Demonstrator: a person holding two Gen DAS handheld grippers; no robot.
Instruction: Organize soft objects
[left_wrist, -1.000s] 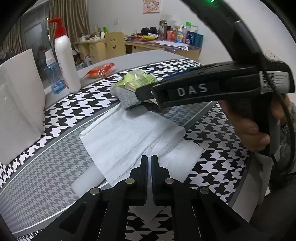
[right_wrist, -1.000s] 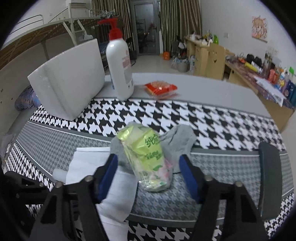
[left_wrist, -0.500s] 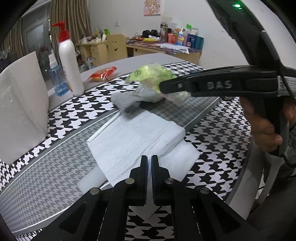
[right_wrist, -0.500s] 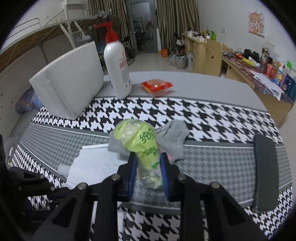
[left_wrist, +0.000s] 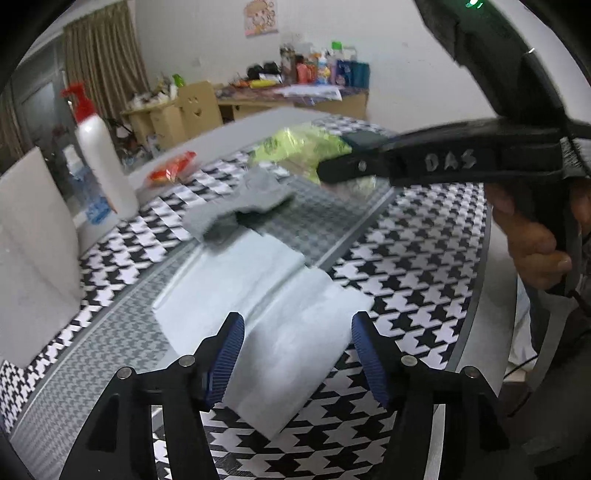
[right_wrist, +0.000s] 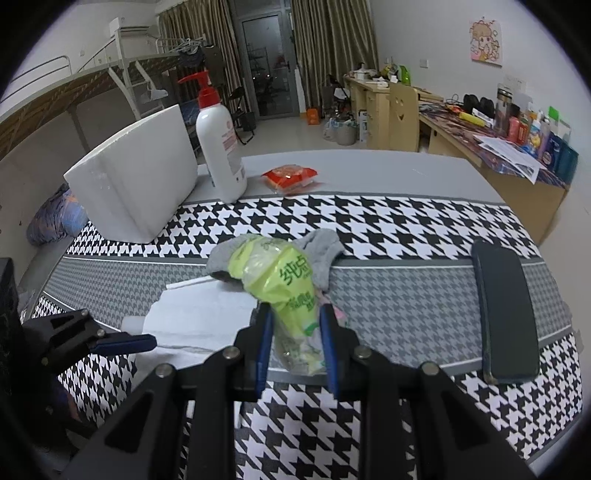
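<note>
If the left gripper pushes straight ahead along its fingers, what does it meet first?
Most likely the white tissue sheet lying flat just ahead of the left gripper, whose jaws are opening with nothing between them; depth is uncertain.

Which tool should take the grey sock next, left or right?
Left. The left tool is opening with nothing between its pads, over the white tissue, facing the grey sock. The right tool is shut on the green packet.

My blue-padded right gripper (right_wrist: 295, 332) holds a lime-green packet (right_wrist: 284, 280). The sock (right_wrist: 325, 247) is grey, the tissue (left_wrist: 258, 295) white. The cloth (right_wrist: 369, 221) is black-and-white houndstooth.
</note>
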